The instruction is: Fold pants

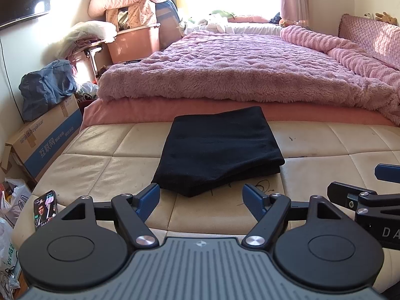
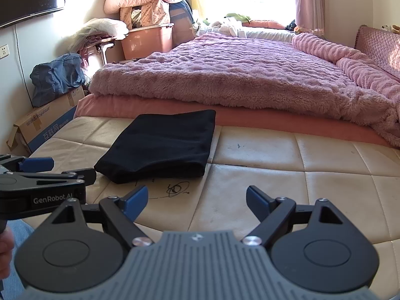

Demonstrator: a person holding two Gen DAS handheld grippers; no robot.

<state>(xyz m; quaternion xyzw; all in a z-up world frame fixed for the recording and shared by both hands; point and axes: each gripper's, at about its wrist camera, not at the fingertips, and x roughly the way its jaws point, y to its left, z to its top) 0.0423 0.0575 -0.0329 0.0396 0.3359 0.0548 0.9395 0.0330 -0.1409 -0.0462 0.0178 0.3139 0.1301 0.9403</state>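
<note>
Black pants point(image 1: 218, 150) lie folded into a neat rectangle on the cream padded bench point(image 1: 100, 172) at the foot of the bed. They also show in the right wrist view point(image 2: 162, 145). My left gripper point(image 1: 201, 197) is open and empty, just in front of the pants' near edge. My right gripper point(image 2: 196, 198) is open and empty, to the right of the pants and a little back from them. The right gripper also shows at the right edge of the left wrist view point(image 1: 362, 182). The left gripper also shows at the left edge of the right wrist view point(image 2: 50, 170).
A phone point(image 1: 46, 208) lies on the bench's left front corner. A fluffy pink blanket point(image 1: 237, 70) covers the bed behind the bench. A cardboard box point(image 1: 45, 140), a blue bag point(image 1: 47, 85) and plastic bags point(image 1: 10, 200) stand on the left.
</note>
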